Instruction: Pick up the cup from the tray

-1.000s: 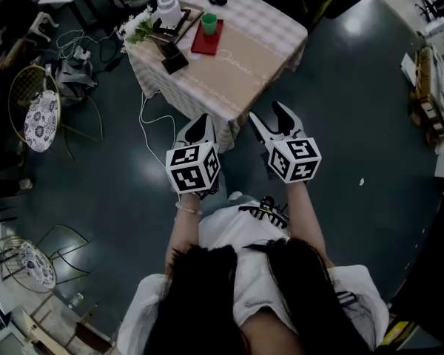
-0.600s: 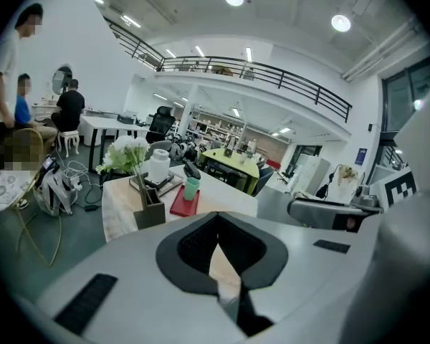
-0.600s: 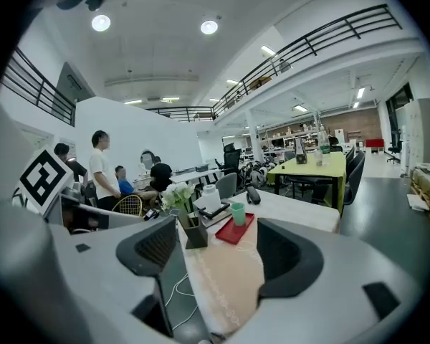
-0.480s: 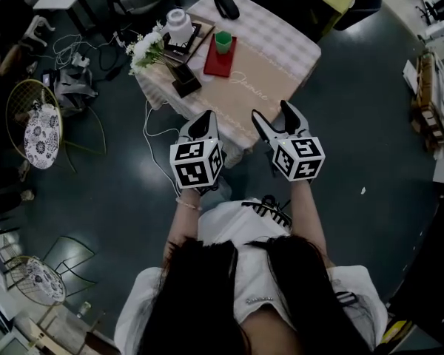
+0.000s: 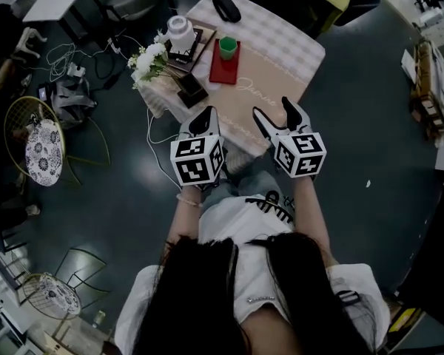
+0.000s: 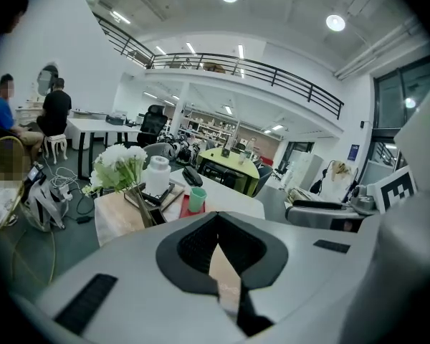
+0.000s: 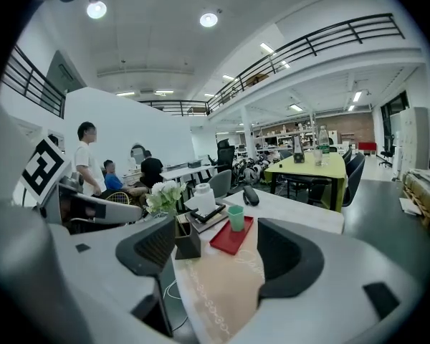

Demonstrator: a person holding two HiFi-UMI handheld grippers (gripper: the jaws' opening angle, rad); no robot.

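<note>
A green cup (image 5: 228,46) stands upright on a red tray (image 5: 223,66) at the far side of a small cloth-covered table (image 5: 281,65). Both grippers hover at the table's near edge, well short of the cup. My left gripper (image 5: 205,117) has its jaws together with nothing held. My right gripper (image 5: 274,112) is open wide and empty. In the right gripper view the cup (image 7: 236,218) and tray (image 7: 231,236) lie straight ahead between the spread pads of the right gripper (image 7: 218,264). In the left gripper view the cup (image 6: 196,199) shows above the closed left gripper (image 6: 218,264).
White flowers (image 5: 149,63), a white jar (image 5: 179,28) on a dark board, a small black box (image 5: 192,89) and a black object (image 5: 226,6) share the table. Round-seated chairs (image 5: 41,135) and cables (image 5: 159,124) are on the floor at left. People sit at distant desks.
The table has come nearer, so both grippers now reach its near edge. The right jaws have spread wider. The left jaws stay together.
</note>
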